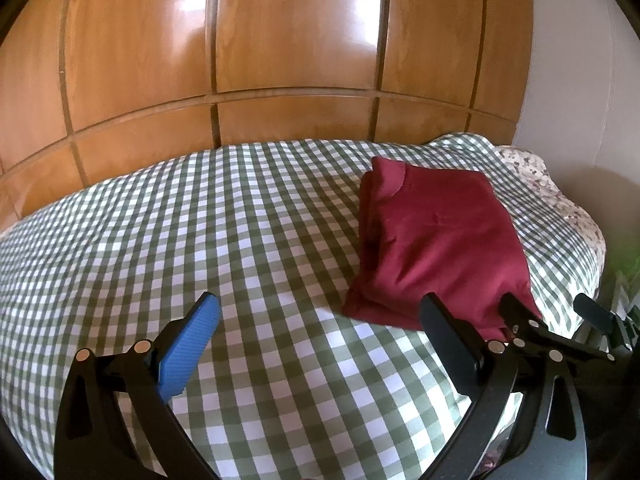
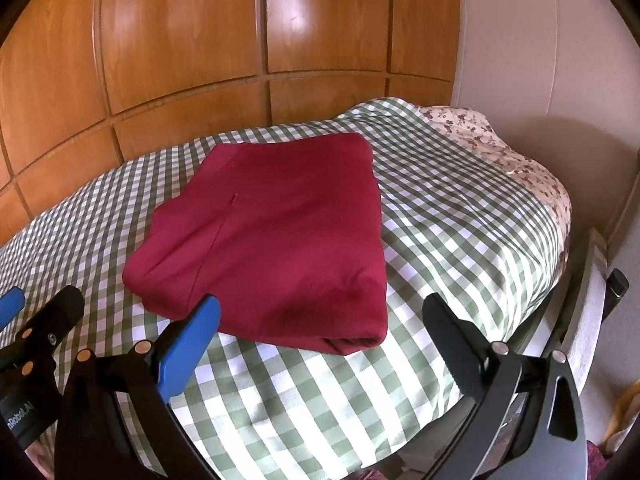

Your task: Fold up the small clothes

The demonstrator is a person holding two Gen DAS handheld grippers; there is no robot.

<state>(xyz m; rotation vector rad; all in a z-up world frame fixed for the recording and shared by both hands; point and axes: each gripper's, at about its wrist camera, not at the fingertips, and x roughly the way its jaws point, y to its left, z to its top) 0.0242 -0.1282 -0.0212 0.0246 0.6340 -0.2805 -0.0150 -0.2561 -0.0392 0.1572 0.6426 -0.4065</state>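
1. Here, the left gripper hung low over the checked bedspread, pointing across the bed toward the wooden wardrobe doors; its two fingers were spread wide apart with nothing between them.
2. Its blue-padded finger stood on the left of the left wrist view, the black finger on the right, both tilted outward and clear of the cloth below.
3. The folded maroon shirt lay flat on the bedspread ahead and to the right of that gripper, its collar end turned toward the wardrobe doors and its near edge partly hidden behind the black finger.
4. Further right in the same view, the right gripper showed only in part, beside the shirt's near corner.
5. Seen from its own camera, the right gripper also stood wide apart and empty, level above the bed and facing the wardrobe doors.
6. The shirt sat just ahead of it, a little left of centre, and the blue pad overlapped the shirt's near edge in the picture; whether they touched could not be told.
7. A floral pillow lay at the far right end of the bed, against a pale wall.
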